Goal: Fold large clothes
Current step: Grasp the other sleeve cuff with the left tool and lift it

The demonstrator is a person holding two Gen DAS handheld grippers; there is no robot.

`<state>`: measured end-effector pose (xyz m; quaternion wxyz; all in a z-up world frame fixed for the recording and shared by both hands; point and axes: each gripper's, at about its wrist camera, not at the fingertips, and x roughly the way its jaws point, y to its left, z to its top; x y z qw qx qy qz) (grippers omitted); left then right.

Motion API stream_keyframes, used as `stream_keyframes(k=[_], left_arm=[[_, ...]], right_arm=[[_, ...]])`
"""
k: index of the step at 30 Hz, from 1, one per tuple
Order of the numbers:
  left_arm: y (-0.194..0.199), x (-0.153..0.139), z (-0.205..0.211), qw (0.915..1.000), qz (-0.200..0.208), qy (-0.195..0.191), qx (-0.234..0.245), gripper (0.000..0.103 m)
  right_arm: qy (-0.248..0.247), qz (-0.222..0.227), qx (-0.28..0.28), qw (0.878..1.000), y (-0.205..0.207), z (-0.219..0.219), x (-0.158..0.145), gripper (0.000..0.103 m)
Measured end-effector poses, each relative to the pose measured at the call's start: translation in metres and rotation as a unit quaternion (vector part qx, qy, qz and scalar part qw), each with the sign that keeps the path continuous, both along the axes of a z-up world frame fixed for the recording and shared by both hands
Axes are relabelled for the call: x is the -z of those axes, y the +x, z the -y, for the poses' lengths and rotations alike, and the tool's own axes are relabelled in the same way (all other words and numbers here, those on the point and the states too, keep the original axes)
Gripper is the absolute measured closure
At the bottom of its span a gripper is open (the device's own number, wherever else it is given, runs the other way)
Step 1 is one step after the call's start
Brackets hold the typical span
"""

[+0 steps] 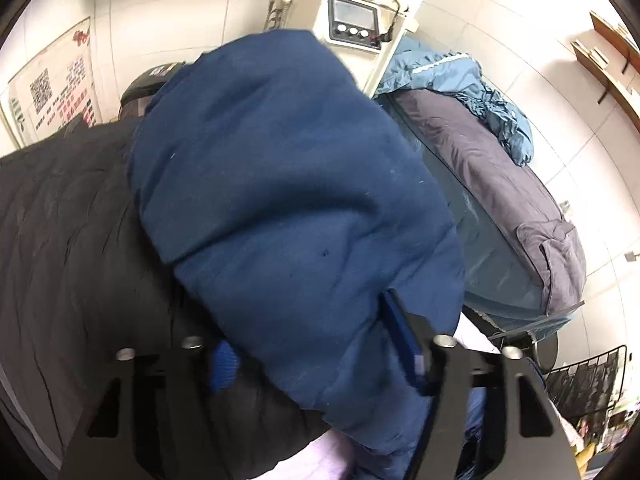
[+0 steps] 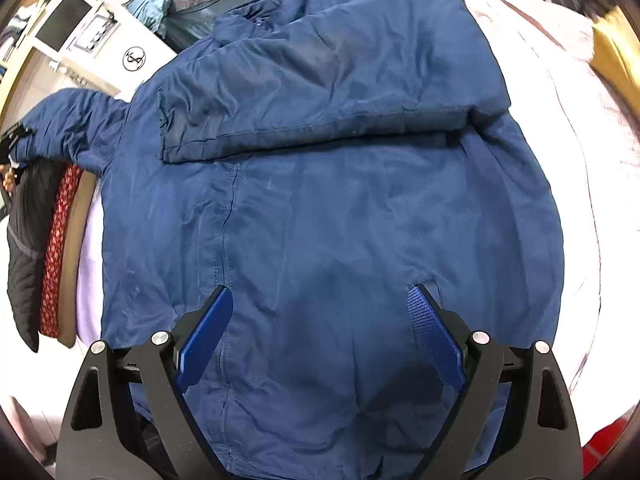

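On the pink-covered table (image 2: pixel 560 200) | navy padded jacket (image 2: pixel 320 220) flat, one sleeve (image 2: pixel 320 120) folded across chest | left gripper (image 1: pixel 316 356) clenching other sleeve (image 1: pixel 280 184) | right gripper (image 2: pixel 320 332) released above hem | body folds remain.

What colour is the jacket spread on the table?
Dark blue jacket, seen best in the right wrist view.

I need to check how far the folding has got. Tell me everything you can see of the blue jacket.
The blue jacket is dark blue, padded and matte, lying spread flat on a pale cover with its collar at the far end. One sleeve is folded across the chest. The other sleeve is between the left gripper's fingers, lifted off the side. The right gripper is open over the hem.
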<state>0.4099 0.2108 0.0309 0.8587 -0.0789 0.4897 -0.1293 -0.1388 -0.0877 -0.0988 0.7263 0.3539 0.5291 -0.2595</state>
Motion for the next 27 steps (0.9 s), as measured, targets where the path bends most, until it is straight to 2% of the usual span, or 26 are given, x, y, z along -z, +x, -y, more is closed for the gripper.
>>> stream_keyframes(k=[4, 6, 8, 11, 15, 18, 21, 23, 27], left_arm=[[-0.011, -0.017, 0.011, 0.9992, 0.031, 0.013, 0.022, 0.083], [-0.023, -0.032, 0.027, 0.9967, 0.059, 0.025, 0.051, 0.090], [-0.044, -0.052, 0.052, 0.9898, 0.097, 0.032, 0.099, 0.091], [-0.093, -0.078, 0.104, 0.9726, 0.142, 0.022, 0.182, 0.093], [-0.156, -0.082, 0.168, 0.9546, 0.145, -0.018, 0.260, 0.093], [-0.207, -0.064, 0.220, 0.9414, 0.127, -0.021, 0.312, 0.093], [-0.258, -0.025, 0.270, 0.9280, 0.088, -0.013, 0.362, 0.093], [-0.288, 0.003, 0.297, 0.9182, 0.076, 0.012, 0.389, 0.093], [-0.354, 0.071, 0.336, 0.8879, 0.067, 0.101, 0.444, 0.093]], right_arm=[[-0.003, 0.002, -0.001, 1.000, 0.001, 0.000, 0.000, 0.015], [-0.005, 0.005, -0.003, 1.000, 0.002, -0.001, -0.001, 0.015], [-0.007, 0.007, -0.005, 1.000, 0.004, -0.001, -0.002, 0.015], [-0.006, 0.011, -0.007, 1.000, 0.008, 0.001, -0.002, 0.015], [-0.009, 0.017, -0.009, 1.000, 0.011, 0.003, -0.005, 0.015], [-0.010, 0.021, 0.000, 1.000, 0.007, 0.007, -0.006, 0.015], [-0.010, 0.022, 0.014, 1.000, -0.003, 0.012, -0.006, 0.015], [-0.009, 0.020, 0.024, 0.999, -0.011, 0.015, -0.007, 0.015], [-0.009, 0.015, 0.043, 0.999, -0.028, 0.021, -0.006, 0.015]])
